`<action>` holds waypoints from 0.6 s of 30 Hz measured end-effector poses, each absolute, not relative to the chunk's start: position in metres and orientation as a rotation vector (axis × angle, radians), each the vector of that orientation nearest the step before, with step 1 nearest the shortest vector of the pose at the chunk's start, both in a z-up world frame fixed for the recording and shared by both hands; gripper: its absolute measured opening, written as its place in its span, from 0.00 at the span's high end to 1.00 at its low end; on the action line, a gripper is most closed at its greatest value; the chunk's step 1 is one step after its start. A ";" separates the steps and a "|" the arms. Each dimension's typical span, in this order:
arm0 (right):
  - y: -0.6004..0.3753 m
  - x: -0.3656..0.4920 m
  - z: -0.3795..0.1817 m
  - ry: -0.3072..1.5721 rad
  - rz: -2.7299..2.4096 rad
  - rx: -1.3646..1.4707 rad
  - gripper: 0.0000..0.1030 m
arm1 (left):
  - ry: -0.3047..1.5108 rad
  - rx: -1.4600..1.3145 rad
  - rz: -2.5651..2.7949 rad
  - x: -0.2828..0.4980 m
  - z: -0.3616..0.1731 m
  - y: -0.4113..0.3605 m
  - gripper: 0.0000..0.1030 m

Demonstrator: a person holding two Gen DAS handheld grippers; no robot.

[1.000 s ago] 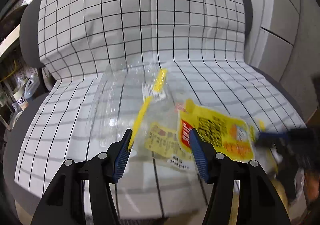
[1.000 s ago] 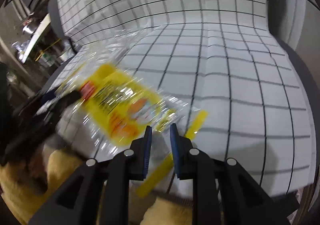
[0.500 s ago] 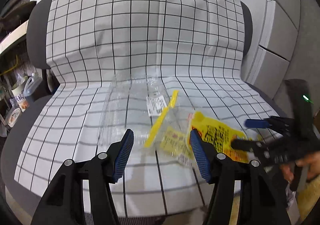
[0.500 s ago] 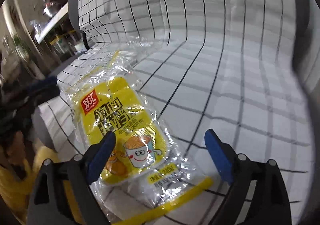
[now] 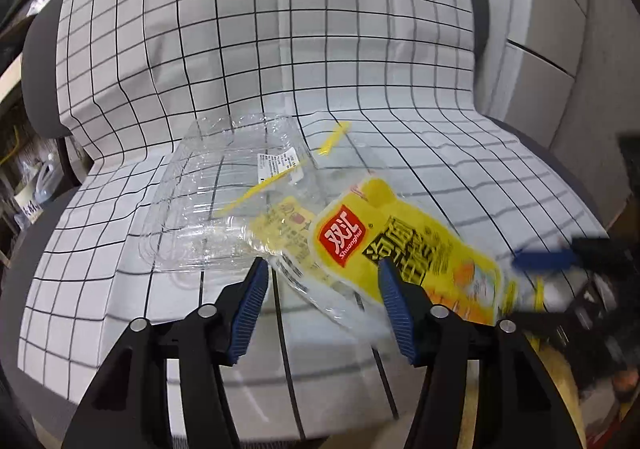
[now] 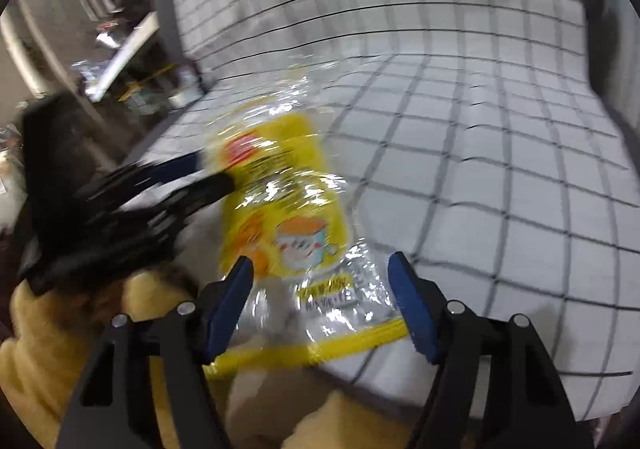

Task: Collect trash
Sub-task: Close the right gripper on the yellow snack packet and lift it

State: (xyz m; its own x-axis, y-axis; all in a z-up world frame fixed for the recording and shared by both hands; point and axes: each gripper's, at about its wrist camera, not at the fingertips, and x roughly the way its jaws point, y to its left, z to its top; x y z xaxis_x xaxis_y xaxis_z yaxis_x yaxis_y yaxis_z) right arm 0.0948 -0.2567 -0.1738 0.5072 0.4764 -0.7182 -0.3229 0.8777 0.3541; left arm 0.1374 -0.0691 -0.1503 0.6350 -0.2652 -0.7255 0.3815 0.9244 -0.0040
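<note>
A yellow snack bag [image 5: 404, 245] with a red logo and clear edges lies on the checked seat, partly over a clear plastic tray [image 5: 216, 209]. My left gripper [image 5: 323, 281] hovers over the bag's near clear end, jaws closing a little, pads apart from it. In the right wrist view the same yellow bag [image 6: 280, 205] has its bottom end between the fingers of my right gripper [image 6: 320, 269], whose jaws are closing but still wide. The left gripper [image 6: 188, 185] shows blurred at the bag's left side. A torn yellow strip [image 5: 332, 139] lies behind the tray.
A white cloth with a black grid [image 5: 280, 29] covers the grey chair's seat and back. Grey cabinets [image 5: 560, 49] stand to the right, cluttered shelves [image 5: 28, 189] to the left. A fluffy yellow sleeve [image 6: 48, 369] fills the lower left of the right wrist view.
The right gripper went from shut near the bag's edge to wide open and has begun narrowing. The bag shifted across the seat. The left gripper drew closer to the bag.
</note>
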 end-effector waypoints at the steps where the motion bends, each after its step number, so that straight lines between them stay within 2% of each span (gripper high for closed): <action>1: -0.255 0.094 -0.174 0.918 0.497 0.170 0.33 | 0.803 0.146 -0.378 0.141 -0.150 -0.070 0.48; 9: -0.232 0.106 -0.181 0.811 0.412 -0.016 0.33 | 0.811 0.162 -0.386 0.136 -0.155 -0.073 0.50; 11: -0.230 0.104 -0.181 0.804 0.429 -0.033 0.48 | 0.807 0.146 -0.368 0.133 -0.153 -0.066 0.50; 12: -0.229 0.102 -0.178 0.803 0.415 -0.042 0.72 | 0.801 0.133 -0.363 0.132 -0.150 -0.061 0.50; 13: -0.230 0.102 -0.177 0.799 0.401 -0.051 0.90 | 0.797 0.124 -0.359 0.130 -0.147 -0.057 0.50; 16: -0.234 0.098 -0.172 0.791 0.370 -0.050 0.96 | 0.771 0.098 -0.341 0.122 -0.135 -0.045 0.49; 18: -0.238 0.087 -0.162 0.740 0.350 -0.043 0.97 | 0.745 0.086 -0.326 0.116 -0.124 -0.037 0.49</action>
